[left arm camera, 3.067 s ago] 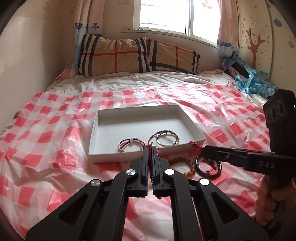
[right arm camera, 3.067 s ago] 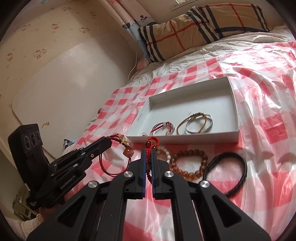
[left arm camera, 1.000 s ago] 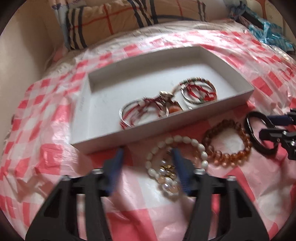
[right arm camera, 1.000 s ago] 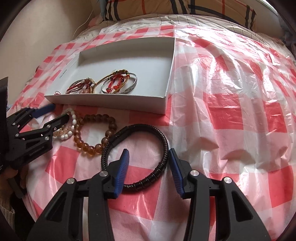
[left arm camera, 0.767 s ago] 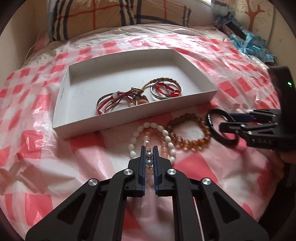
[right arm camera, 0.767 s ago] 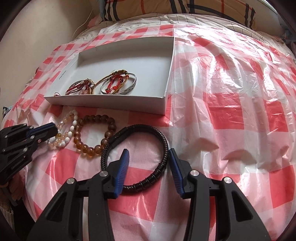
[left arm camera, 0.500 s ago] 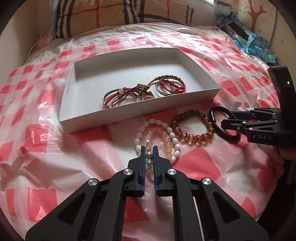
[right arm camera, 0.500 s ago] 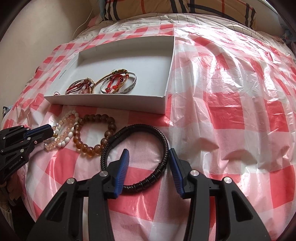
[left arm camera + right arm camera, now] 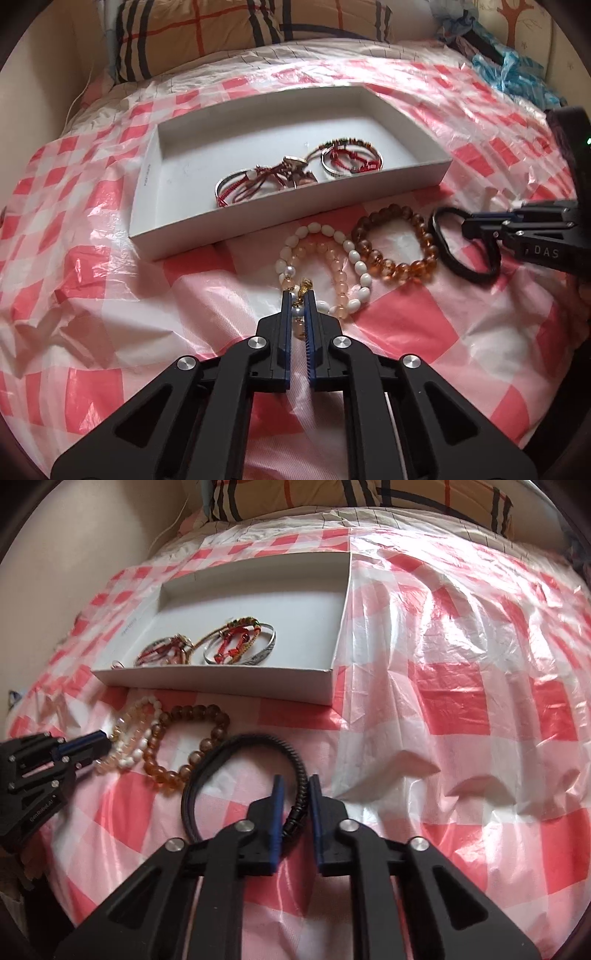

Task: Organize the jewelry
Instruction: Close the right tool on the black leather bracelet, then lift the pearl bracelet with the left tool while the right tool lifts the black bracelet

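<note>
Three loose bracelets lie on the bedcover just in front of the shallow white cardboard tray: a white-and-peach beaded bracelet with a gold charm, an amber glass-bead bracelet touching it, and a black braided cord bracelet beside that; inside the tray sit two tangled clusters, red-cord-and-silver bangles and a silver bangle wound with red and gold cord; exact count within them is unclear. The left gripper is clamped on the charm end of the pale beaded bracelet; the right gripper has its jaws just drawn in around the black cord, pads close against it. Everything rests on a crinkled red-and-white checked plastic sheet spread over a bed; one tan plaid pillow lies at the head, against a cream wall. A second ago the left fingers were spread apart over the pale beads, and the right fingers straddled the black cord widely.
</note>
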The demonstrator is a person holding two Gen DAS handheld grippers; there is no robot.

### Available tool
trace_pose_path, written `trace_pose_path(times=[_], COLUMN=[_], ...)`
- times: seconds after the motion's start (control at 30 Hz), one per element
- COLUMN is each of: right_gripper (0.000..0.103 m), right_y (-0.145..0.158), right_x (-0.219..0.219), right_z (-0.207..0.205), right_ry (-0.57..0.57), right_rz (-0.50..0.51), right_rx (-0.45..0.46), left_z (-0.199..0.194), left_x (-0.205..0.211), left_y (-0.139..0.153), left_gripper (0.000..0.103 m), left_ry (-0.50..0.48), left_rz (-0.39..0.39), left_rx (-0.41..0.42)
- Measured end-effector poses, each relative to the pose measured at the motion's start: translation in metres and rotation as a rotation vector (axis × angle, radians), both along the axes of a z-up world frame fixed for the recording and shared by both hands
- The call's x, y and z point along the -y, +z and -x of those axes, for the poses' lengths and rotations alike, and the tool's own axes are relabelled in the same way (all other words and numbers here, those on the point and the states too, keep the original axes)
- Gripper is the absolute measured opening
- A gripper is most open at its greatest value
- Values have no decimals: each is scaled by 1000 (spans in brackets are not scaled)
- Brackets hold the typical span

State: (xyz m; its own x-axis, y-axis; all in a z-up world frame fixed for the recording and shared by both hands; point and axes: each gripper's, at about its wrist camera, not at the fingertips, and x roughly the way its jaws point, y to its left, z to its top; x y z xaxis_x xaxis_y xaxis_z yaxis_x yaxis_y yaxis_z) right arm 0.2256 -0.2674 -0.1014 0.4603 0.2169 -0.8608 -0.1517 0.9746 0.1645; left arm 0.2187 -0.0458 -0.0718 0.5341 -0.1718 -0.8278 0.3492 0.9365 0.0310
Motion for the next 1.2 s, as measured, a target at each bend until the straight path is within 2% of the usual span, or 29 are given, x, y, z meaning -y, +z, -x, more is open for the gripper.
trace_pose_path(times=[0.17,0.23,0.4,0.5,0.57,0.6,0.63,0.67,0.7,0.87,0.9,0.93,1.0,1.07,1.2], right_gripper=[11,11,11,11,11,11,11,11,11,11,11,11,11,11,10], right_y=[9,13,16,15,13,12,11,9,8,1,0,-1,-1,-1,6], right_x=[9,13,11,11,9,8,7,6,5,-4,-8,-11,-15,-11,8], right_z=[6,8,11,8,8,7,6,6,6,5,5,5,6,6,7], right_ry=[-21,-31,-29,-26,-19,-19,-17,-17,-16,4,17,27,38,35,-1], right_rz=[-94,-136,-146,-143,-130,-117,-107,-98,-86,-11,23,47,70,15,-192], right_rx=[24,35,50,43,32,28,23,19,14,0,3,8,16,9,-1], left_z=[19,25,16,14,13,13,13,13,13,3,3,3,2,5,18], left_x=[-13,-18,-18,-15,-14,-14,-13,-12,-10,0,1,2,-1,-7,-16], left_y=[25,30,21,10,5,5,6,8,10,-4,-6,-7,-8,-2,18], left_gripper=[6,6,6,6,14,26,45,54,57,56,46,28,7,7,7], left_ry=[10,14,37,40,49,53,57,64,66,43,37,37,42,40,58], left_rz=[116,136,93,35,-10,-15,-22,-36,-48,-104,-116,-126,-113,-54,69], left_rx=[61,74,50,42,43,47,60,82,103,62,59,55,40,28,54])
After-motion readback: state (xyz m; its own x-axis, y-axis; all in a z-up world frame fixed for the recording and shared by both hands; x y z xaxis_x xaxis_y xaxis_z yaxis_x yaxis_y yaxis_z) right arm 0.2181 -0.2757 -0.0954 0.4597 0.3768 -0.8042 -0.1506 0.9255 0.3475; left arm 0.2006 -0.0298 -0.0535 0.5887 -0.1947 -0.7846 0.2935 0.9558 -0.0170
